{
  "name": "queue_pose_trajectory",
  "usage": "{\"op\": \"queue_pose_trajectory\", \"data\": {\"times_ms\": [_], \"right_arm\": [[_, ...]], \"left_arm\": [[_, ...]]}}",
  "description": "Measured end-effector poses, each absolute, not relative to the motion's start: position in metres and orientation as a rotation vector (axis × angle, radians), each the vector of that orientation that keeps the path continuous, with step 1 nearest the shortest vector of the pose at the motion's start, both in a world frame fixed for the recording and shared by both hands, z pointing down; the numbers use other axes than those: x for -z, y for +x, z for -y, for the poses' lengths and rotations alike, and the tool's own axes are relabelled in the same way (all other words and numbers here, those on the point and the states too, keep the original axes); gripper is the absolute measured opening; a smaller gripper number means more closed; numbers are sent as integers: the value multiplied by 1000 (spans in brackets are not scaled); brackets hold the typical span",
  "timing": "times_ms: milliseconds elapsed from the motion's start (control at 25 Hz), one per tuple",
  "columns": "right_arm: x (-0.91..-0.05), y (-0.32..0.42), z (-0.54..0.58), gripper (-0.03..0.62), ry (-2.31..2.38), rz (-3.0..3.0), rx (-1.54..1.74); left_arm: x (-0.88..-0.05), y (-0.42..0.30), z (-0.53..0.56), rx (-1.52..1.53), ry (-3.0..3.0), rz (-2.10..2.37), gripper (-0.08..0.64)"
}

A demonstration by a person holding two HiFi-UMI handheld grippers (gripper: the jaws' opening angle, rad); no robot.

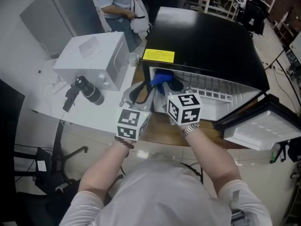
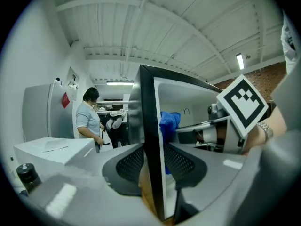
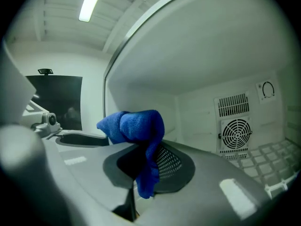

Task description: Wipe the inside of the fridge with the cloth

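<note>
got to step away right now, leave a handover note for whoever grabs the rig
Left hand-held gripper: clamped on the fridge's side wall at its front edge.
Right hand-held gripper: shut on the blue cloth, inside the fridge.
Door: open, at the right.
Done: cloth picked up and brought inside. Which surfaces are already wiped can't be told.
Left: wipe the walls, floor and wire shelf.

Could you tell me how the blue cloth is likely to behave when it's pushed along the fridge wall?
Probably floppy: the cloth droops from the shut jaws of the right gripper. Likely light, as a small pinch carries it. Its nap may drag on the fridge wall.
</note>
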State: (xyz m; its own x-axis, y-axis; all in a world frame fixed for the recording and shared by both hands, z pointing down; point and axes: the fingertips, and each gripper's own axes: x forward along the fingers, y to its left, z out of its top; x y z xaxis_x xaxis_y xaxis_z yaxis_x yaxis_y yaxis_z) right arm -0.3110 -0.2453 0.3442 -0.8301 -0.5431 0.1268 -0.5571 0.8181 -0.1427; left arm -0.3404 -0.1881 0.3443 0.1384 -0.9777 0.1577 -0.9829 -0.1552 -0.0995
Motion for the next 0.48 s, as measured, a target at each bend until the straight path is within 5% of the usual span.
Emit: {"op": "queue_pose_trajectory", "data": {"times_ms": [480], "right_arm": [[-349,-317,280,44,1016,2891,-223]], "left_arm": [[-349,-339,194,-279,2364,2016,143]]}}
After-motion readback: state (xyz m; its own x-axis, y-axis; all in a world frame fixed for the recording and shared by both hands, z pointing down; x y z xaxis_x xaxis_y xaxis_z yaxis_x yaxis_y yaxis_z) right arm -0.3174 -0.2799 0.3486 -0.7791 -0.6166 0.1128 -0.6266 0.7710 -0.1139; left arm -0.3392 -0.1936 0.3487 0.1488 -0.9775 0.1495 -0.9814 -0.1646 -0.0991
